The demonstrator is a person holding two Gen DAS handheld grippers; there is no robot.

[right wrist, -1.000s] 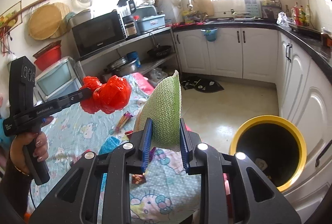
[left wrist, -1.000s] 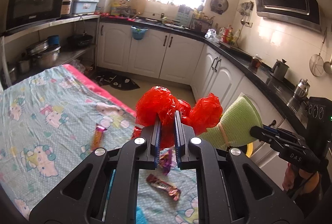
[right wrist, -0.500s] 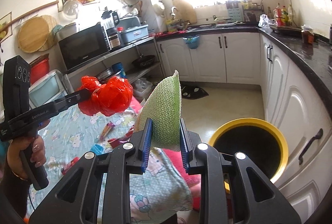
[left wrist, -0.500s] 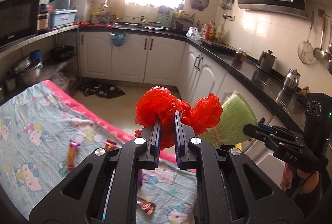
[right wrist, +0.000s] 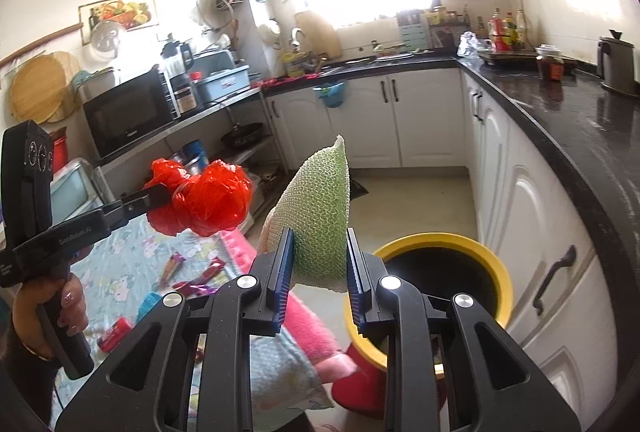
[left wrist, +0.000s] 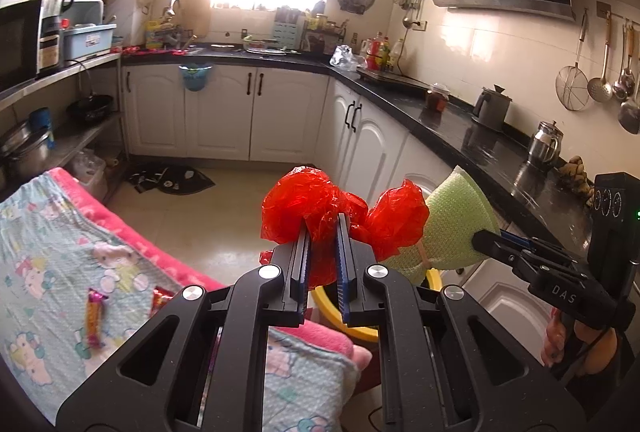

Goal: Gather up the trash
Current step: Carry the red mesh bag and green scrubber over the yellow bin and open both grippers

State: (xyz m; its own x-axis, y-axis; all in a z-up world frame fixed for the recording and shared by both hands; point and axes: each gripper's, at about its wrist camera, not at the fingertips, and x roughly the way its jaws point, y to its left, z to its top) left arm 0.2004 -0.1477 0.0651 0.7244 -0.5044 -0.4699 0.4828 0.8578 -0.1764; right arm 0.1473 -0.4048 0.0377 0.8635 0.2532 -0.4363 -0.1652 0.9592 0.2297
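Two grippers, each with one piece of trash. My left gripper is clamped tight on one crumpled red plastic bag, which bulges in two lobes above and to the right of the fingertips; its lower part is hidden between the pads. My right gripper is closed on one green mesh sponge, a flat wedge standing on edge, long axis upright, its point tilted away from me and slightly right.

One yellow-rimmed bin stands just ahead and below the right gripper, to its right; its near rim is cut off by the gripper body, and its contents are too dark to make out. In the left view only an arc of the bin shows under the fingers.

Behind and left of both grippers lies a cartoon-print blanket with what seem to be five or so candy wrappers; the exact count is uncertain, as several are partly hidden.
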